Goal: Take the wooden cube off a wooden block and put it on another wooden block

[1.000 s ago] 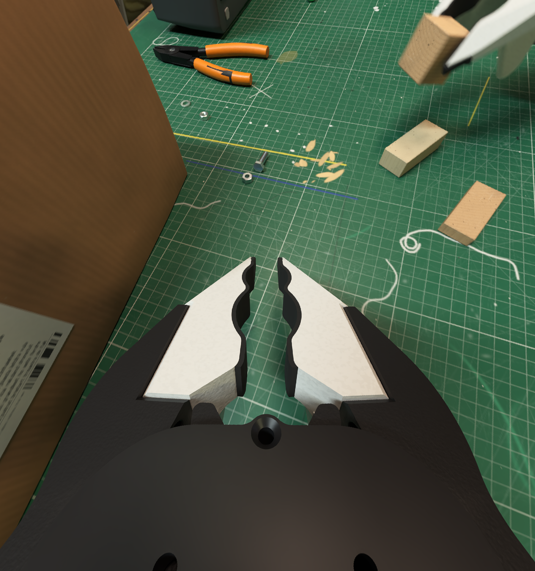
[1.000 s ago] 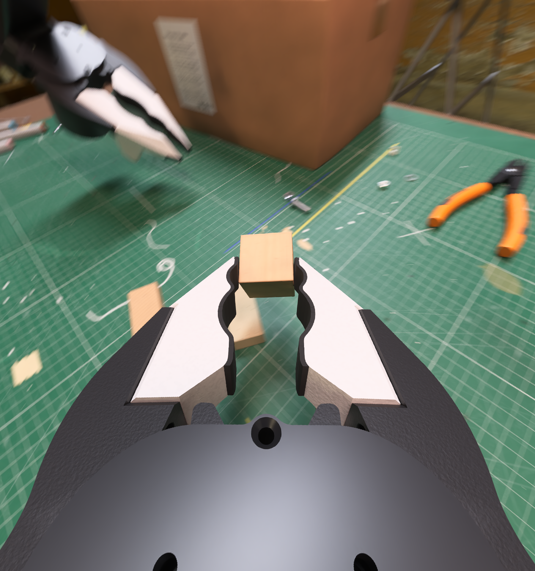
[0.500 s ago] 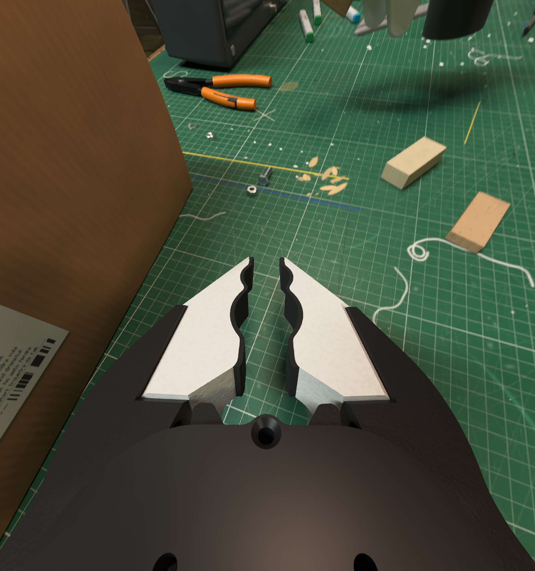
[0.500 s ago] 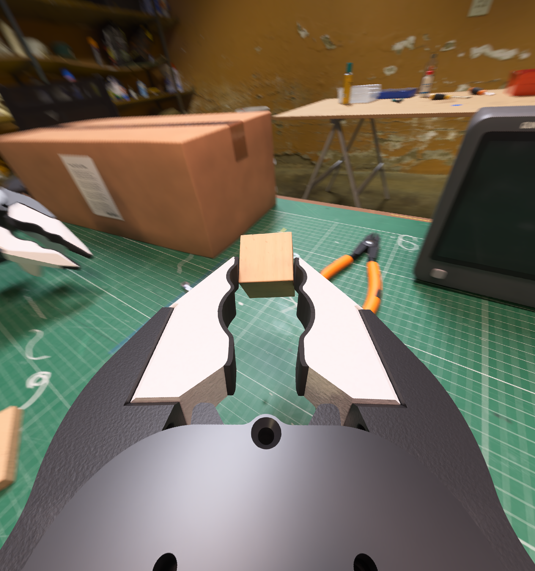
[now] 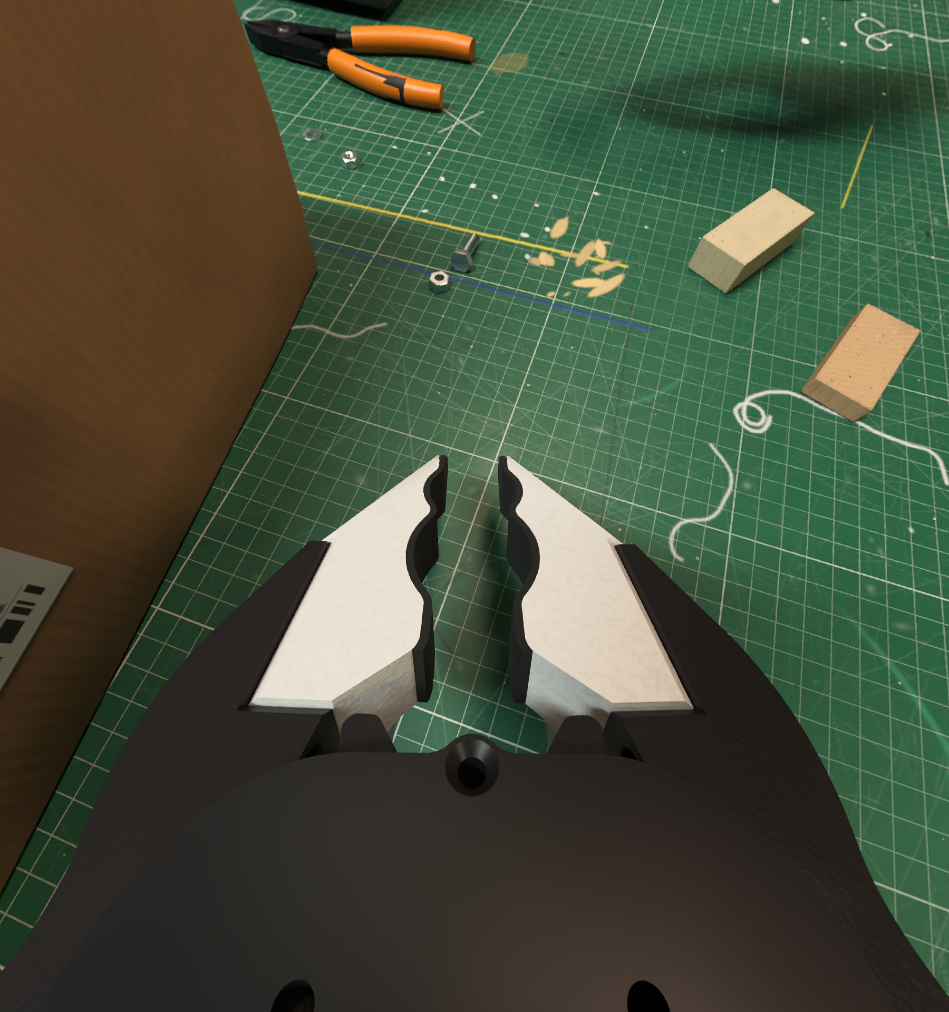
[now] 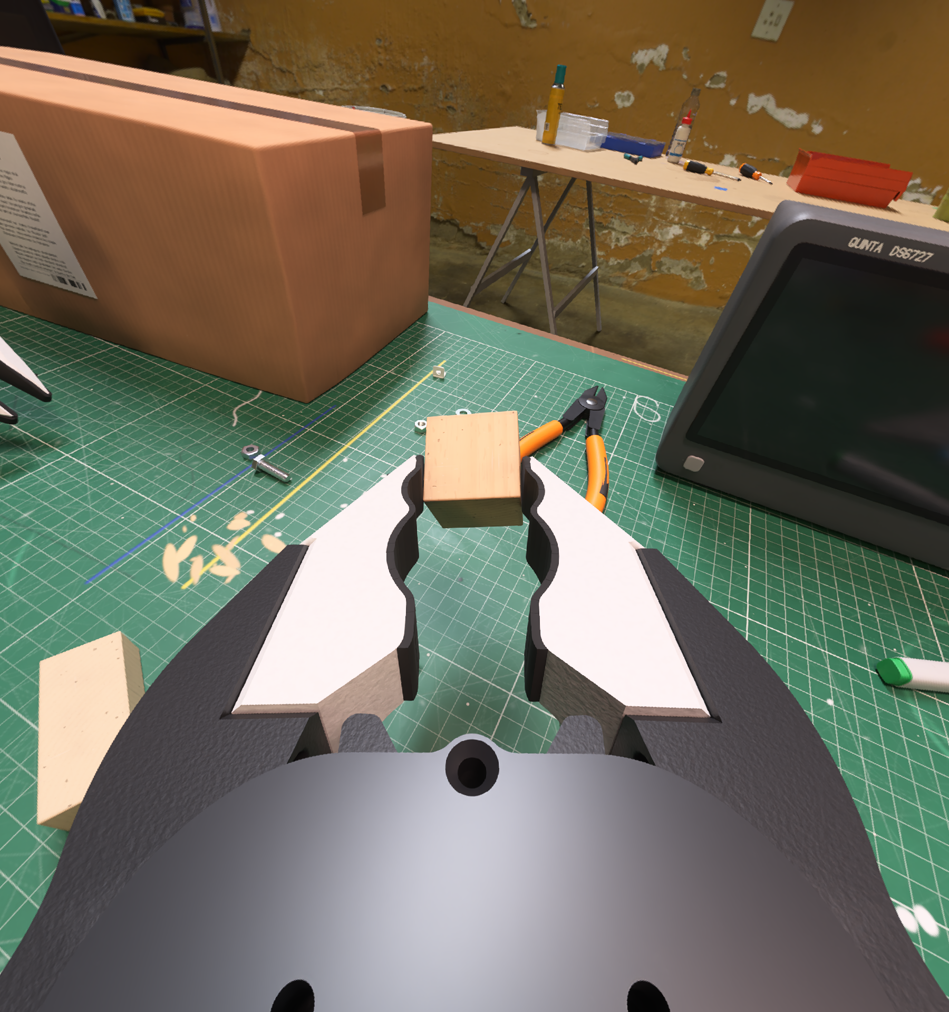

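A: Wooden cube (image 6: 471, 465) sits clamped at the tips of the right gripper (image 6: 472, 484), raised above the green bench (image 6: 790, 630).

B: And around it?

A: Orange pliers (image 6: 593, 446) just behind, cardboard box (image 6: 215, 219) to the left, dark monitor (image 6: 845, 383) to the right. The pale block (image 6: 80, 723) lies low left, partly hidden; the tan block (image 5: 861, 361) seems bare.

B: Left gripper (image 5: 472, 476)?

A: Empty, fingers slightly parted, beside the box.

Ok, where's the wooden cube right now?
The wooden cube is clamped between the right gripper fingertips at the centre of the right wrist view, held above the green mat, with the orange pliers just behind it.
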Available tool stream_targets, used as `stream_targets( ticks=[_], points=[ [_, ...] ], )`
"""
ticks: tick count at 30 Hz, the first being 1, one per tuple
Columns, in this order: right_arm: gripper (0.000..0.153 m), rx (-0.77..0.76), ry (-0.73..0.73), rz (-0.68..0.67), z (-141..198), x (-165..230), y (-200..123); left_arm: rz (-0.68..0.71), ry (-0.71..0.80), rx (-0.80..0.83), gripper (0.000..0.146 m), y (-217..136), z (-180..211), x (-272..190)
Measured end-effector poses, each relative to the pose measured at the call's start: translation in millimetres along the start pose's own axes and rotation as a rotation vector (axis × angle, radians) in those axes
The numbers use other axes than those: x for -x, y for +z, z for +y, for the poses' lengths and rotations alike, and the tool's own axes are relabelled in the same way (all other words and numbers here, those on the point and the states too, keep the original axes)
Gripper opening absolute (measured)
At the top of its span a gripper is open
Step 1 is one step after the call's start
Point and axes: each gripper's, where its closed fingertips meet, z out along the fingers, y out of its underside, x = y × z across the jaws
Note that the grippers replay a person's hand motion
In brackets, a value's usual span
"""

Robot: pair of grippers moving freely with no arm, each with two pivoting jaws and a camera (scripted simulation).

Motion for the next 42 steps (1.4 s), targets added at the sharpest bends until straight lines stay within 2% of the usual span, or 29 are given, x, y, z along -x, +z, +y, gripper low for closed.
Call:
stream_targets(
  ticks=[15, 16, 19, 22, 25, 29, 34, 37, 40, 42],
  points=[
    [0.035, 0.014, 0.017, -0.059, 3, 10, 2, 0.017, -0.003, 0.033, 0.019, 4, 4, -1],
    [0.035, 0.028, 0.027, -0.113, 4, 19, 2, 0.019, -0.003, 0.035, 0.019, 4, 4, -2],
    [0.035, 0.076, 0.066, -0.422, 9, 66, 0, 0.025, 0.008, 0.039, 0.02, 4, 4, -4],
    [0.035, 0.113, -0.014, -0.518, 15, 91, -5, 0.022, 0.051, 0.033, 0.02, 3, 4, -8],
    [0.035, 0.299, -0.004, -0.681, 34, 117, -19, 0.019, 0.077, 0.047, 0.019, 3, 6, -12],
    [0.035, 0.451, -0.079, -0.778, 52, 140, -45, 0.042, 0.057, 0.041, 0.019, 2, 6, -17],
    [0.035, 0.454, -0.071, -0.712, 58, 149, -51, 0.042, 0.029, 0.032, 0.019, 1, 5, -16],
    [0.035, 0.484, -0.034, -0.608, 67, 145, -49, 0.051, -0.002, 0.027, 0.019, 0, 4, -14],
    [0.052, 0.484, 0.024, -0.474, 69, 138, -46, 0.061, -0.021, 0.02, 0.019, -1, 3, -14],
    [0.055, 0.502, 0.019, -0.423, 72, 137, -49, 0.072, -0.034, 0.027, 0.019, 0, 4, -15]
  ],
)
